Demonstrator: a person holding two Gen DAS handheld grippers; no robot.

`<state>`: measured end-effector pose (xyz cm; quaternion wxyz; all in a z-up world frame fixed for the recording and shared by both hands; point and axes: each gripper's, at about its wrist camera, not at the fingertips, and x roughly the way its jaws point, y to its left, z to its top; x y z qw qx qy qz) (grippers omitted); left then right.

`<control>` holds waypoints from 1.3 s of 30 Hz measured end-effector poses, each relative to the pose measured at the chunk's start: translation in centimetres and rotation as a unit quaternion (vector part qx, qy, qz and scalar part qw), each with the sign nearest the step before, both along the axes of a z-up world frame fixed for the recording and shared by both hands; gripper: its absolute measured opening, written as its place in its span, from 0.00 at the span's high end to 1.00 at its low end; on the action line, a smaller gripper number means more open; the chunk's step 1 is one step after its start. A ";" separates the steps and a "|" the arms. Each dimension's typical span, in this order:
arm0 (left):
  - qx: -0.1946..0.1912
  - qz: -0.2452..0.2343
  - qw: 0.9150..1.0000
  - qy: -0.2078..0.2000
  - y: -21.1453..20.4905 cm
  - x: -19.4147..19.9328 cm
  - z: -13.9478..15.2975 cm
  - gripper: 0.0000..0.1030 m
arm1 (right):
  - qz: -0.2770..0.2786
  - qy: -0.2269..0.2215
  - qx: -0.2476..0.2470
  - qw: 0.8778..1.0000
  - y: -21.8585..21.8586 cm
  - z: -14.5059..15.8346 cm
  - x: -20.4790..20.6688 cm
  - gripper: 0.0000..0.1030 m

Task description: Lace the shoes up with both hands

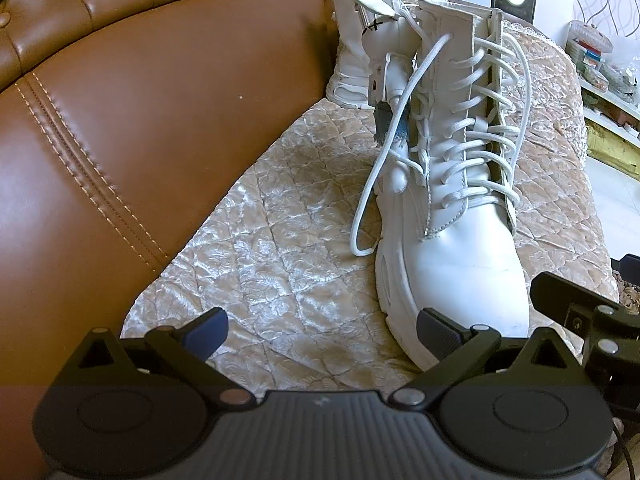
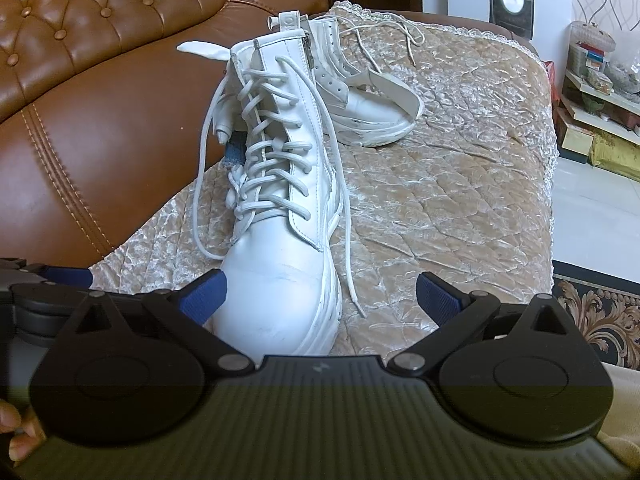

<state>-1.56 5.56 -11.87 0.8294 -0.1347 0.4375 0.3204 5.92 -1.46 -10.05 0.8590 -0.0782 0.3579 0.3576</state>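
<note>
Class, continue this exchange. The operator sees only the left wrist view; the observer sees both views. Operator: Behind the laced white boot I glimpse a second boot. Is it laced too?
Observer: No. The second boot shows empty eyelets, and its loose lace lies on the quilted cover behind it.
Operator: Where does the near boot's far-side lace end?
Observer: That lace tip rests on the cover beside the toe of the laced boot.
Operator: Is the right claw holding anything?
Observer: No. The right claw is open and empty, near the toe.
</note>
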 end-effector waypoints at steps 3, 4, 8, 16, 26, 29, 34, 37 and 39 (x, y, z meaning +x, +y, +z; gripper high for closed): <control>0.001 0.000 1.000 -0.001 0.0 0.0 0.0 0.00 | 0.000 -0.001 0.000 1.000 0.0 0.0 0.0 0.00; 0.001 0.000 1.000 -0.001 0.0 0.0 0.0 0.00 | 0.000 -0.001 0.000 1.000 0.0 0.0 0.0 0.00; 0.002 0.000 1.000 -0.001 0.0 0.0 -0.1 0.00 | 0.000 -0.001 0.002 1.000 0.0 0.0 0.0 0.00; 0.004 -0.001 1.000 -0.002 0.1 0.0 0.0 0.00 | 0.000 0.000 0.003 1.000 0.0 0.1 0.0 0.00; 0.006 -0.002 1.000 -0.001 0.2 -0.1 0.0 0.00 | 0.000 -0.001 0.003 1.000 0.0 0.0 0.0 0.00; 0.005 -0.002 1.000 -0.002 0.2 -0.1 0.0 0.00 | 0.000 -0.002 0.004 1.000 0.0 0.0 0.0 0.00; 0.004 -0.002 1.000 -0.001 0.3 0.0 -0.1 0.00 | 0.000 -0.002 0.004 1.000 0.0 0.1 -0.1 0.00; 0.006 -0.003 1.000 0.000 0.3 0.1 0.0 0.00 | -0.001 -0.002 0.004 1.000 -0.1 0.1 0.0 0.00; 0.008 -0.004 1.000 0.001 0.3 0.1 0.0 0.00 | -0.002 -0.002 0.005 1.000 -0.1 0.1 0.0 0.00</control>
